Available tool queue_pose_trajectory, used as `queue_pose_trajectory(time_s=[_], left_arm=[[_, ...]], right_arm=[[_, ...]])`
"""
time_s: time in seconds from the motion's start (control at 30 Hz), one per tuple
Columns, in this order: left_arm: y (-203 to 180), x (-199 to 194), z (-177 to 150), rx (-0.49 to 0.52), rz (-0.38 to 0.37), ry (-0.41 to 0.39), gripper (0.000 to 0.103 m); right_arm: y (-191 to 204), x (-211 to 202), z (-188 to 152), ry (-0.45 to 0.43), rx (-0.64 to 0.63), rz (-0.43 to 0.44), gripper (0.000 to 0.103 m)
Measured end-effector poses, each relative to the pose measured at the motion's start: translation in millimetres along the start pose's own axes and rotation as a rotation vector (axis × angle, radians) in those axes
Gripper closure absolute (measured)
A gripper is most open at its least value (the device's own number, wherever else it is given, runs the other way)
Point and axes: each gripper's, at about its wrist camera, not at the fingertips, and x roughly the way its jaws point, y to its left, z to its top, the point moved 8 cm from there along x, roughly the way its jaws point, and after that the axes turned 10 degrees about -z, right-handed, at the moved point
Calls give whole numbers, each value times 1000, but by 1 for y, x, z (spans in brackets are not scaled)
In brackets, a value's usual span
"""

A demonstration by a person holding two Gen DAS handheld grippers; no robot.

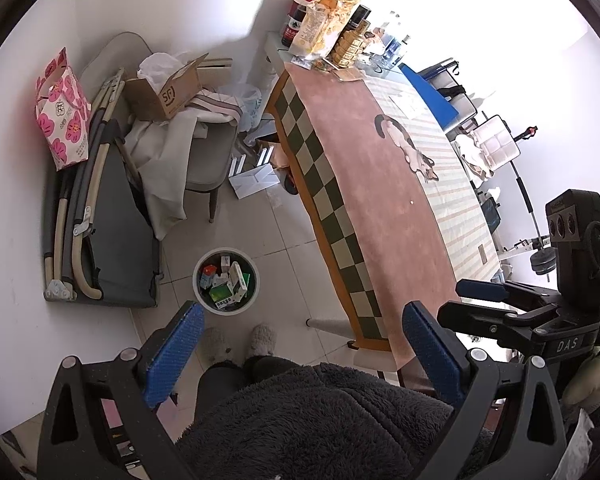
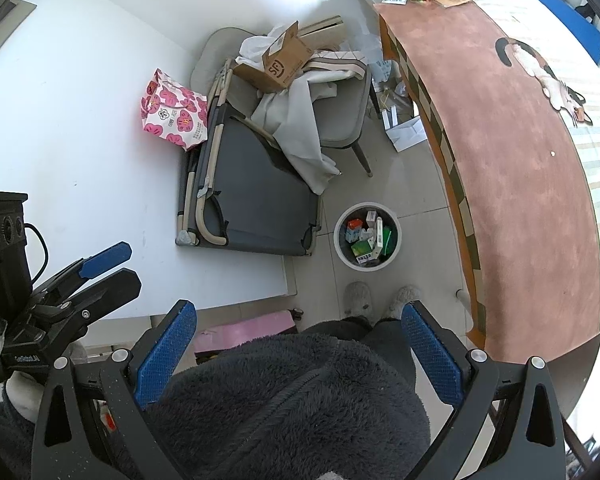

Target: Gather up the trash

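A white round trash bin (image 1: 196, 280) (image 2: 337, 236) stands on the tiled floor beside the table, holding several small cartons, green, white and orange. My left gripper (image 1: 304, 356) is open and empty, held above a person's dark fleece garment (image 1: 320, 412), with the bin below and ahead of its left finger. My right gripper (image 2: 298, 356) is also open and empty over the same garment. Each gripper shows in the other's view: the right gripper (image 1: 450, 300) by the table's near corner, the left gripper (image 2: 132, 262) in front of the white wall. A tiny pale crumb (image 1: 411, 202) (image 2: 553, 153) lies on the table mat.
The long table (image 1: 380, 200) (image 2: 520, 200) carries a pink mat with a cat picture; bottles and a snack bag (image 1: 324, 28) crowd its far end. A folded cot (image 2: 256, 200), a chair with a cardboard box (image 1: 164, 94), a floral bag (image 1: 62, 112) and floor papers (image 1: 254, 180) fill the left side. Two slippers (image 2: 380, 296) stand near the bin.
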Motion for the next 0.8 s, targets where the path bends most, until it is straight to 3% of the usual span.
queue_pose_trajectory(time_s=[0.8], left_arm=[[-2,-8,-5,-8,15,-22,2]], right_arm=[[5,-3,2,4,-25,9,0]])
